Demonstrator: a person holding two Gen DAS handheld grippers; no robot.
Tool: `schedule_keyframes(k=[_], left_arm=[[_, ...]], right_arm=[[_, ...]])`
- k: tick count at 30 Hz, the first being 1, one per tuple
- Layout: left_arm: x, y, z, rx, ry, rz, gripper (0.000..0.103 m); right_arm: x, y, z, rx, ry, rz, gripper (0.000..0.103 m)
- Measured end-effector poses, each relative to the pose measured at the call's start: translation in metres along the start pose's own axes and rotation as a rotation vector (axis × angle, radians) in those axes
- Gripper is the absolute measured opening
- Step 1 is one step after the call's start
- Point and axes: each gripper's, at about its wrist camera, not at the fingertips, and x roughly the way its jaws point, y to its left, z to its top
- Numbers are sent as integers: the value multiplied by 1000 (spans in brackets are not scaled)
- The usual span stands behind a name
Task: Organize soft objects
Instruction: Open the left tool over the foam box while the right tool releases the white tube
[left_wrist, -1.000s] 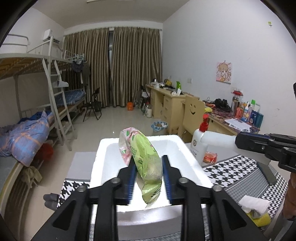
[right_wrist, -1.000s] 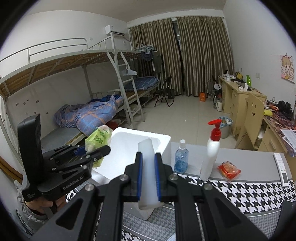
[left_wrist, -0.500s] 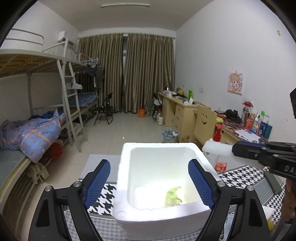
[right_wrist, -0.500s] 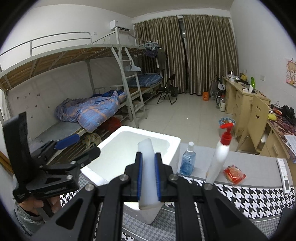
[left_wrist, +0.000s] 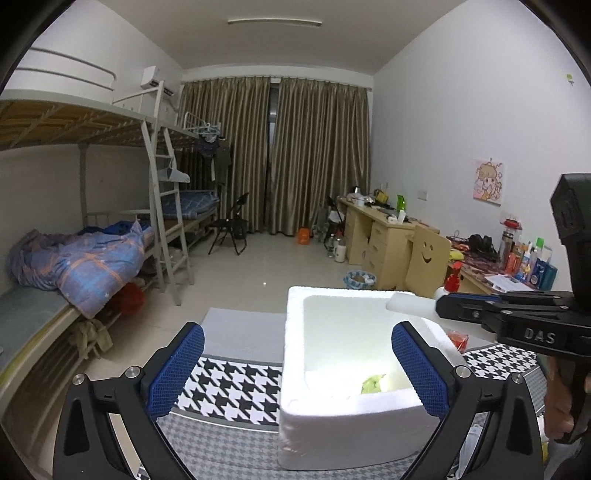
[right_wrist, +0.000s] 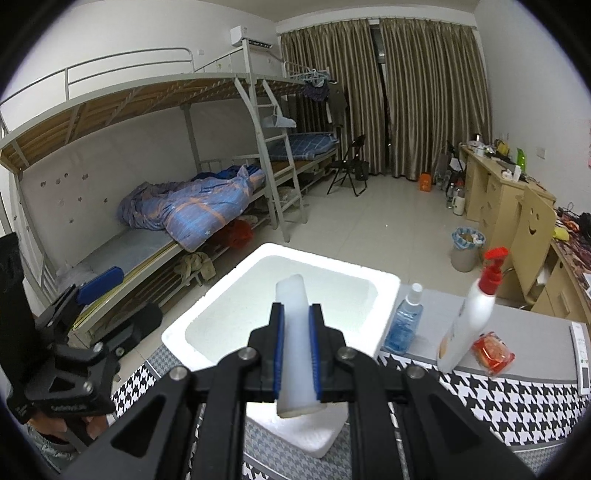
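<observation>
A white foam box (left_wrist: 293, 332) stands on the houndstooth table cloth. A green snack bag (left_wrist: 373, 384) lies at its bottom, partly hidden by the near wall. My left gripper (left_wrist: 297, 332) hangs in front of the box and left of its middle; its jaws are opening wide with nothing between the blue pads (left_wrist: 177, 369). My right gripper (right_wrist: 295, 310) is shut on a soft white foam piece (right_wrist: 293, 295) that sticks out over the box (right_wrist: 207, 325). From the left wrist view that gripper (left_wrist: 443, 308) reaches in from the right, the white piece (left_wrist: 406, 304) above the box rim.
Behind the box stand a small blue bottle (right_wrist: 404, 325) and a white pump bottle with a red top (right_wrist: 476, 314). A red packet (right_wrist: 493, 350) and a remote (right_wrist: 581, 354) lie to the right. A bunk bed fills the left.
My left gripper opened and let go of the green bag, which now lies in the box, then drew off to the left. The right gripper carried the white piece further over the box.
</observation>
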Motion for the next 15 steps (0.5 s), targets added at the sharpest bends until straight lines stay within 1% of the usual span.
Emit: schedule_keyframes(k=[3, 8, 9, 10, 12, 15], left_arm=[[-5, 5, -3, -5, -8, 15, 102], [-10, 13, -7, -18, -9, 26, 102], [-11, 15, -8, -22, -10, 32, 102], [-12, 17, -8, -25, -11, 40, 102], [-16, 21, -8, -31, -20, 56, 102], [-18, 25, -9, -43, -20, 61, 102]], right_arm=[[9, 3, 2, -5, 16, 1, 18], [23, 5, 5, 9, 23, 22, 18], [26, 6, 5, 11, 30, 24, 24], [30, 7, 4, 10, 39, 24, 39], [34, 10, 2, 0, 44, 11, 53], [31, 12, 1, -9, 36, 3, 53]])
